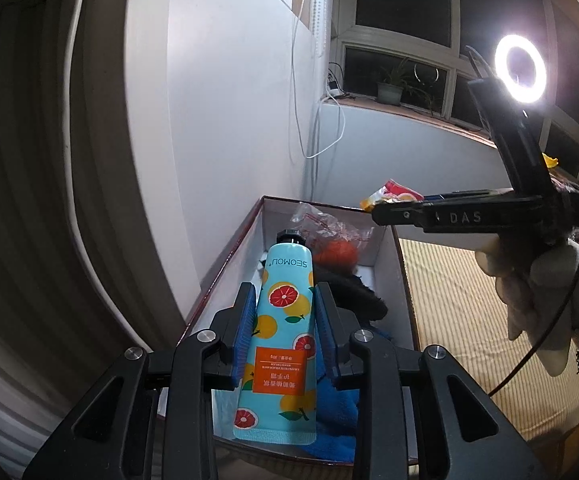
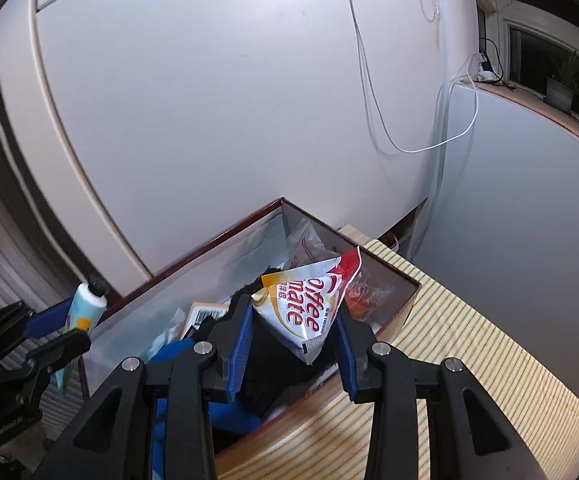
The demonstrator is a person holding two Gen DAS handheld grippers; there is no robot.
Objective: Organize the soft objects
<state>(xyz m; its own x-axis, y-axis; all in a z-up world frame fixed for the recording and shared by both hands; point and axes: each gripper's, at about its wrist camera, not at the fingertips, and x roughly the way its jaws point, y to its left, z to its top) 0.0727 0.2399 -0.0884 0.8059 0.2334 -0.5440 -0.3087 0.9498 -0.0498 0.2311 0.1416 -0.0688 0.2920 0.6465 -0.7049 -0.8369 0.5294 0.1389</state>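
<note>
My left gripper (image 1: 285, 292) is shut on a turquoise hand cream tube (image 1: 285, 320) printed with grapefruit, its cap pointing away over an open white-lined box (image 1: 225, 264). In the box lie a blue cloth (image 1: 337, 400), a black fuzzy item (image 1: 359, 296) and a clear bag with something orange (image 1: 335, 254). My right gripper (image 2: 294, 308) is shut on a white and red Coffee mate sachet (image 2: 309, 292), hanging above the box's (image 2: 209, 240) right half. The right wrist view shows the left gripper (image 2: 77, 322) and tube (image 2: 87, 300) at the left edge.
The box stands against a white wall, beside a striped woven mat (image 2: 449, 320). A gloved hand (image 1: 537, 288) holds the right gripper (image 1: 377, 214), which carries a lit ring light (image 1: 520, 69). White cables (image 2: 409, 148) hang down the wall. A potted plant (image 1: 389, 92) sits on the windowsill.
</note>
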